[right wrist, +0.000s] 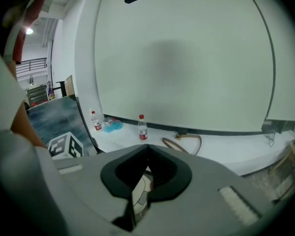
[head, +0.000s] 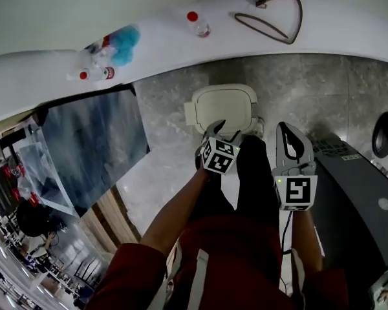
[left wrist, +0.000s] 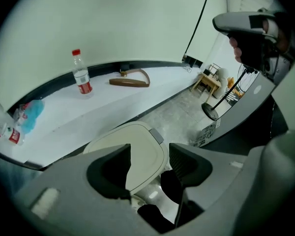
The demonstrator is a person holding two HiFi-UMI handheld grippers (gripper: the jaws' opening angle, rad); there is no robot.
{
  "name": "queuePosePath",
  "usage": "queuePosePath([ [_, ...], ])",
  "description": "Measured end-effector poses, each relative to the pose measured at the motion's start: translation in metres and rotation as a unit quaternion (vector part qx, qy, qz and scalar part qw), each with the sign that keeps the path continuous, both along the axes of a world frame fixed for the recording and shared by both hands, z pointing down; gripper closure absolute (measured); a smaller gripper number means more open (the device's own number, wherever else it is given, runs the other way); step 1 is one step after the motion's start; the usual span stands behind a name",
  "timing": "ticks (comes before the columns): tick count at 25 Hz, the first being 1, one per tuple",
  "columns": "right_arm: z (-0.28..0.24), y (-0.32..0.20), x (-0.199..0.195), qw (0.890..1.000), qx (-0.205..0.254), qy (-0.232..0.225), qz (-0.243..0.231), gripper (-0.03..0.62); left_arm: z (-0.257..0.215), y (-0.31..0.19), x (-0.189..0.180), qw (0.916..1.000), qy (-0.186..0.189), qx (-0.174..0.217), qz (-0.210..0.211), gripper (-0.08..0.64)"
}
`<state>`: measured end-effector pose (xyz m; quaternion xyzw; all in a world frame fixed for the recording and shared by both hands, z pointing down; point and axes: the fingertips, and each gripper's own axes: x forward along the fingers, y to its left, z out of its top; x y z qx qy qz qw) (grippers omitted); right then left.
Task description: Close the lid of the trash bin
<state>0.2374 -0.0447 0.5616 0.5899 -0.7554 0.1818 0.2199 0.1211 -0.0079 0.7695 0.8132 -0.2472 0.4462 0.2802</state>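
Note:
The trash bin [head: 224,107] stands on the grey floor by the white ledge, its cream lid [left wrist: 137,151] lying down flat over the bin. My left gripper [head: 225,133] hovers just above the lid's near edge. In the left gripper view this gripper [left wrist: 150,154] is open, with the lid showing in the gap between its jaws and nothing held. My right gripper [head: 286,130] hangs to the right of the bin, apart from it. Its jaws [right wrist: 147,147] meet at the tips, shut on nothing, and a bit of the bin [right wrist: 139,193] shows below them.
A white curved ledge [head: 161,47] carries a water bottle [head: 198,23], a brown strap loop [head: 271,19] and a blue bag with small bottles [head: 119,44]. A grey-blue panel [head: 94,141] leans at the left. A dark grey machine [head: 362,192] stands right.

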Motion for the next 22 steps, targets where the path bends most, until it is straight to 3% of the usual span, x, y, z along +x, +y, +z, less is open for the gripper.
queuePosePath([
  [7,-0.044,0.000,-0.030,0.999,0.026,0.026,-0.015,0.592,-0.072,-0.006,-0.048,0.9976,0.031,0.050,-0.037,0.307],
  [13,-0.081,0.002,-0.070,0.998,0.045,0.028,-0.022,0.592,-0.140,-0.006,-0.095,0.9906,0.059,0.098,-0.075,0.307],
  [18,-0.115,-0.007,-0.105,0.997,0.074,0.020,-0.030,0.592,-0.203,-0.025,-0.143,0.9759,0.086,0.157,-0.124,0.307],
  [22,-0.146,-0.018,-0.137,0.992,0.114,0.018,-0.048,0.592,-0.246,-0.046,-0.181,0.9576,0.123,0.184,-0.184,0.307],
])
